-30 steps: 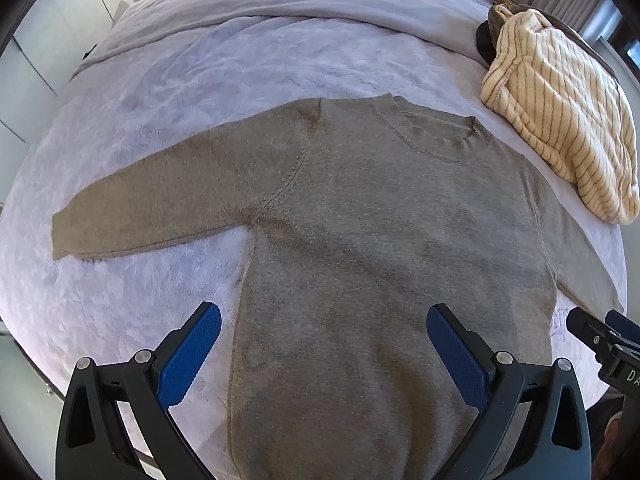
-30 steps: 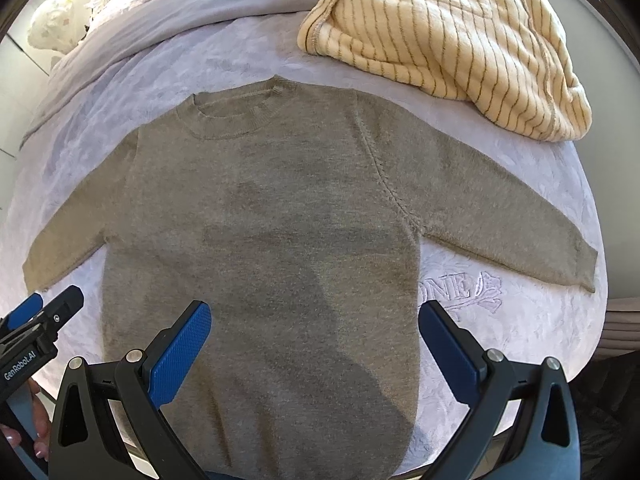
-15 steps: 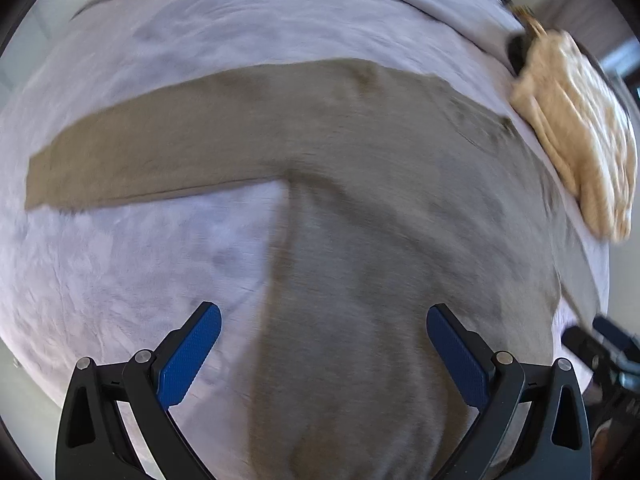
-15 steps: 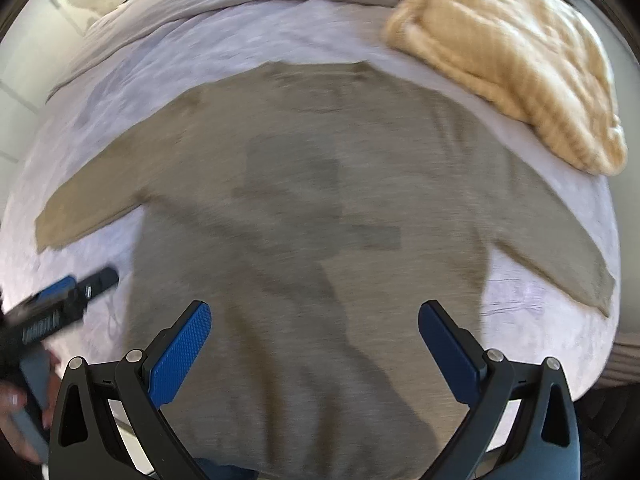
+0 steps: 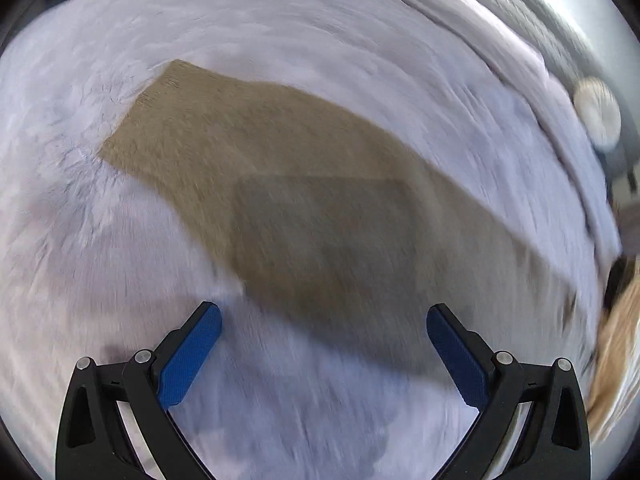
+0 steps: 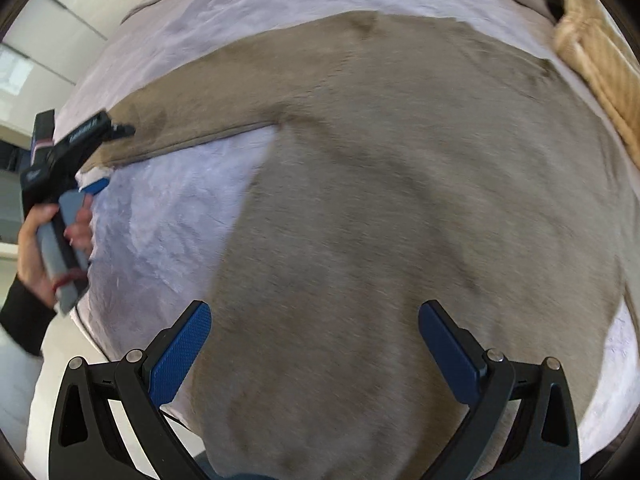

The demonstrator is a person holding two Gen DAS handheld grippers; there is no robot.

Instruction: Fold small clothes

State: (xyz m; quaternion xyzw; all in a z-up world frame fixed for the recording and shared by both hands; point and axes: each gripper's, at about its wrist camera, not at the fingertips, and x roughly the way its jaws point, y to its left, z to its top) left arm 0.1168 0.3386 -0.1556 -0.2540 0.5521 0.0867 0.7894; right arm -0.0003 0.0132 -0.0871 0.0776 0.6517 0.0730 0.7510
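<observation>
Change: L gripper (image 5: 324, 354) has swung off the body of the sweater (image 6: 400, 220) and out over its sleeve (image 5: 248, 168); 1 s ago it looked at the whole garment, collar incl. View heavily motion-blurred, so the move looks ongoing.
Change 2: R gripper (image 6: 314, 356) has closed in low over the sweater body; the far sleeve, seen 1 s ago, is out of frame.
Meaning: judged as start of sleeve fold. L is lining up on the cuff (image 5: 160, 92); no fold made yet, garment lies flat and spread.
L gripper state: jaws wide apart, nothing between them. Cuff well ahead of the tips, no contact.
R gripper state: jaws spread, empty, hovering over lower body of sweater; contact w/ fabric cannot be told.
Sweater location: flat on the bed cover (image 5: 100, 260), sleeve stretched out to the side, hem toward the person.
L unit in R view: hand (image 6: 44, 240) w/ dark cuff grips the handle at far left, tool nose over the sleeve end.
Other items: striped cream blanket (image 6: 596, 52) at far right bed edge, just beside the shoulder; may touch it, unclear. Pale round object (image 5: 598, 118) past the bed, too blurred to ID.
Obstructions: none on sleeve or body. Blanket sits close to the other shoulder and could crowd the later fold on that side.
Risk: plush cover may get pinched w/ the cuff.
</observation>
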